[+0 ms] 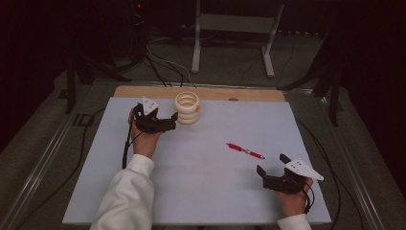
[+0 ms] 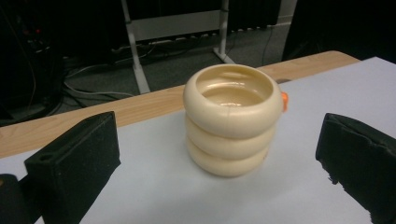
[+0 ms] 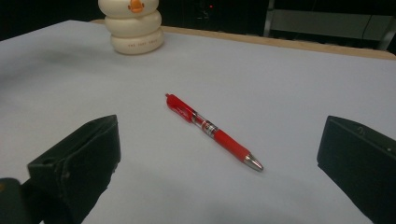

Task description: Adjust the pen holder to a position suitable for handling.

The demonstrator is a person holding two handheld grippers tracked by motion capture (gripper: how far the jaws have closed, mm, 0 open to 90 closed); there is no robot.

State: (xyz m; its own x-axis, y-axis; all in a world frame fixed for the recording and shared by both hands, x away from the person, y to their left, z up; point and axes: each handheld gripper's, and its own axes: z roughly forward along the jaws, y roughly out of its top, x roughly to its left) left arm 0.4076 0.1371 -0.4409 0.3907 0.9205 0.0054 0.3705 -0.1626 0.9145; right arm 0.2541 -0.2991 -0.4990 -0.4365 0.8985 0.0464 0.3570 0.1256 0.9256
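Red pen (image 3: 212, 131) on white mat (image 1: 201, 167), cream ringed cup (image 2: 232, 119) before left gripper (image 1: 165, 122), jaws apart

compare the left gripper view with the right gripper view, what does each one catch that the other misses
Left gripper view alone: the open hollow top of the cream three-ring stacked holder, seen close between wide-apart jaws. Right gripper view alone: the red click pen with a silver tip, lying flat ahead of that gripper's wide-apart jaws, and the holder's orange beak-like mark face-on. Both share the holder, the pale grey table mat and the wooden table edge.
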